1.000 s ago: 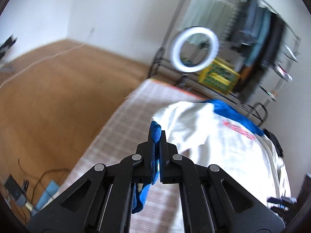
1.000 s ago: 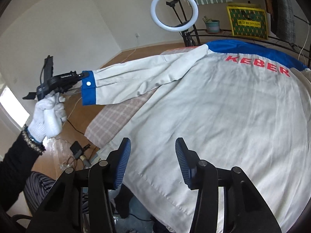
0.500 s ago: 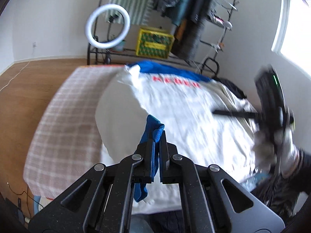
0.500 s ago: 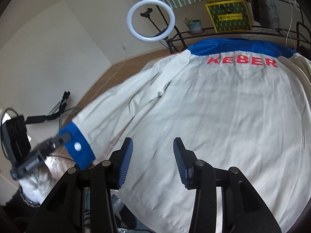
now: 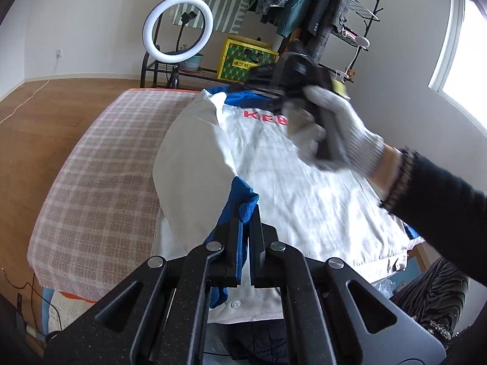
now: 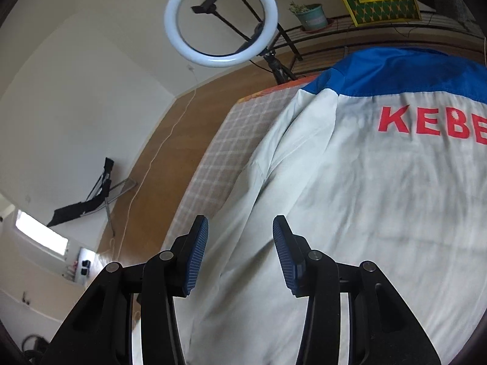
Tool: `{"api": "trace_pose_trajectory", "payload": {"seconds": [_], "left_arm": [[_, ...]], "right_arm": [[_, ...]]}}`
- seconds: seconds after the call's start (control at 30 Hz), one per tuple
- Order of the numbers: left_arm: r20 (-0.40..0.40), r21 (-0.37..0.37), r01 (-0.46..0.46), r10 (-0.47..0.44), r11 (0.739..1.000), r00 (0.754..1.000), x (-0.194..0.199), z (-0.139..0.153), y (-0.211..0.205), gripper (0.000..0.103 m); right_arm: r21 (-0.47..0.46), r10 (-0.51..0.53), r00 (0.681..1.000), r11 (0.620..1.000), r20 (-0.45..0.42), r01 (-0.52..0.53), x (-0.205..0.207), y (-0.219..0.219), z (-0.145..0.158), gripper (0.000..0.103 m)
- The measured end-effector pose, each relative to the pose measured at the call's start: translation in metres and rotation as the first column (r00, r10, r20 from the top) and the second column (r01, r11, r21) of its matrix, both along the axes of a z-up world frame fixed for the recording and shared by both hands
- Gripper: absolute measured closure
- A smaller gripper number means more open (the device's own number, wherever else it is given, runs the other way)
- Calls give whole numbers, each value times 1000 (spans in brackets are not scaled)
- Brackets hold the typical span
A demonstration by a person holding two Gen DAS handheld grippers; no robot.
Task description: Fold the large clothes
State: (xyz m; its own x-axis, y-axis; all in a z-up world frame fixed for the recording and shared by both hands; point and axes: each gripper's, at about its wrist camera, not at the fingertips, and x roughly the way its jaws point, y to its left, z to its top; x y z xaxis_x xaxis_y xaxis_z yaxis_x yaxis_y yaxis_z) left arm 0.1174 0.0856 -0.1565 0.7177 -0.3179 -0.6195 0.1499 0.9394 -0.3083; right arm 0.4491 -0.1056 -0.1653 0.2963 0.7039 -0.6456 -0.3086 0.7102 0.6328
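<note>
Left gripper (image 5: pixel 245 213) clamps the blue cuff (image 5: pixel 240 194) at lower center to fold the sleeve over the white jacket (image 5: pixel 304 182) spread mid-frame on the bed (image 5: pixel 100 164), right gripper (image 6: pixel 240 237) half-open, empty, probably to press the fold.

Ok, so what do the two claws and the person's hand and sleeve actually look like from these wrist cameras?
The left claw is matte black with flat black fingers, angular cut-out linkage arms and silver pivot bolts. The right claw has the same black frame, with ribbed blue pads on its fingers. The right hand wears a white knit work glove, above a beaded wristband and a black sleeve. No cables show.
</note>
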Motion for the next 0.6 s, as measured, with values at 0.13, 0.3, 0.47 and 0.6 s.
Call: {"api": "trace_pose_trajectory", "payload": {"seconds": [0.13, 0.3, 0.47, 0.6], "left_arm": [[-8, -5, 14, -14, 1000, 1000, 2, -3, 3, 103], [-27, -11, 18, -18, 1000, 999, 6, -5, 8, 103], [-32, 16, 20, -20, 1000, 999, 4, -6, 6, 103], [-40, 14, 21, -21, 1000, 999, 0, -9, 8, 103]], "right_arm": [[3, -45, 998, 999, -51, 45, 48, 19, -23, 59], [-60, -37, 997, 998, -73, 32, 87, 57, -44, 59], [-118, -2, 997, 993, -74, -7, 104, 85, -49, 98], [-173, 14, 1000, 985, -2, -15, 101, 75, -35, 101]]}}
